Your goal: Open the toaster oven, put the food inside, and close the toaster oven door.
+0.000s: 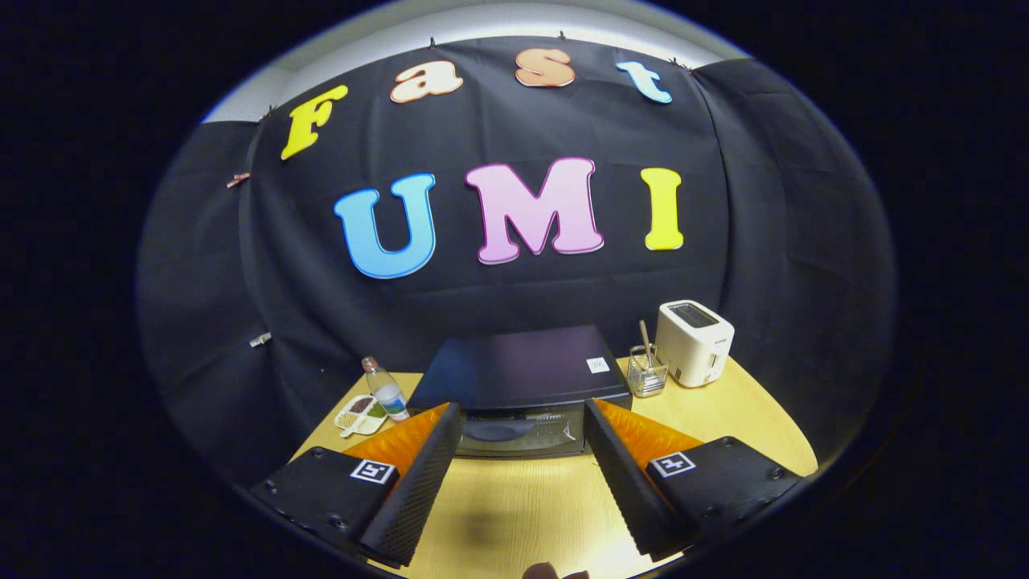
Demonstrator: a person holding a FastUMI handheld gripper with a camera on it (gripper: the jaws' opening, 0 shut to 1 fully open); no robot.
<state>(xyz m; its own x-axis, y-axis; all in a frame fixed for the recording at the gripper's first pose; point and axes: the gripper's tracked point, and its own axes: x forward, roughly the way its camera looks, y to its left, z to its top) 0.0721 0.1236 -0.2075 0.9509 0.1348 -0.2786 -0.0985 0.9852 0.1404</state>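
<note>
Gripper (522, 450) wide open, empty, above desk (514, 498). Toaster oven (522, 378) just ahead of fingers, door (522, 430) closed. Rigid, heavy-looking box; glass door hinged, likely smooth. Handle not discernible; judge hold at door's top edge. Food not identifiable.

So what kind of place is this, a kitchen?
Probably a pretend kitchen set up in a booth: a black toaster oven and white toaster sit on a wooden table, black cloth behind. The open gripper holds nothing.
</note>
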